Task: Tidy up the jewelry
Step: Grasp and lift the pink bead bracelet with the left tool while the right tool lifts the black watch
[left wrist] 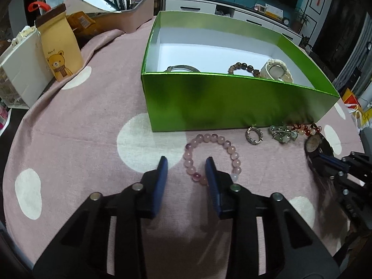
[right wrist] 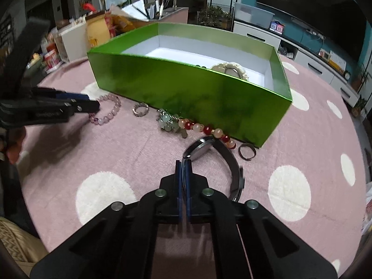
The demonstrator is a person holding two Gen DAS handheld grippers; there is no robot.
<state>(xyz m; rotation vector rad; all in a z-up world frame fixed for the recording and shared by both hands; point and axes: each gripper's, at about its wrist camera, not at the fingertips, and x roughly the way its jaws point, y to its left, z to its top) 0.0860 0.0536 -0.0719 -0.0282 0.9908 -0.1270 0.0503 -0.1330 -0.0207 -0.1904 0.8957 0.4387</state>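
Two grippers worked the jewelry laid in front of the green box (left wrist: 232,100).

The left gripper (left wrist: 186,160) stood open, its jaws wide, straddling the near-left arc of the pink bead bracelet (left wrist: 210,138), which lay flat on the pink dotted cloth (left wrist: 81,139). The right gripper (right wrist: 183,162) was pinched narrow on the strap of the wristwatch (right wrist: 203,148); the watch stood on edge, its strap arching from the jaws away toward the box and curving back down to the right. A ring (right wrist: 140,109), a green charm cluster (right wrist: 167,122) and a red bead strand (right wrist: 207,129) lay along the box's front wall.
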